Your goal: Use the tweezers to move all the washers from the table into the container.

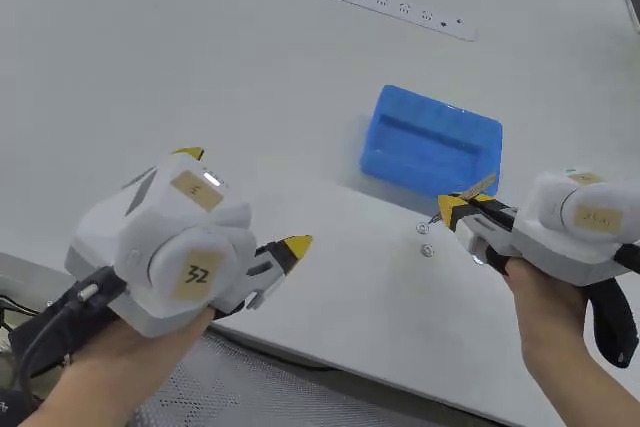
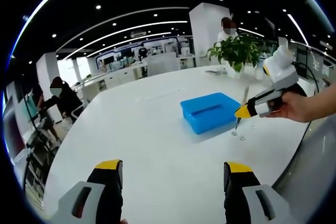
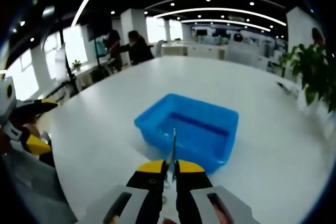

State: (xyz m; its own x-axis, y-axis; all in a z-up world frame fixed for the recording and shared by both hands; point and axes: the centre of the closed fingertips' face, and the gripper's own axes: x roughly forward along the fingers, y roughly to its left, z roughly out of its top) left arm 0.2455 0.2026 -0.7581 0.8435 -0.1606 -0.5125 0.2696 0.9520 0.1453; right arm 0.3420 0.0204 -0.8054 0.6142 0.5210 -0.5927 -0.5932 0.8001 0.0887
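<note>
My right gripper (image 3: 171, 167) is clenched on slim metal tweezers (image 3: 173, 142). My left gripper (image 2: 173, 169) is released and empty. Two small round washers (image 1: 427, 250) lie by the tweezer tips on the smooth white table (image 1: 200, 67). Just beyond is a rectangular blue plastic container (image 1: 395, 169), then a power strip (image 1: 392, 7) and an open-plan office.
</note>
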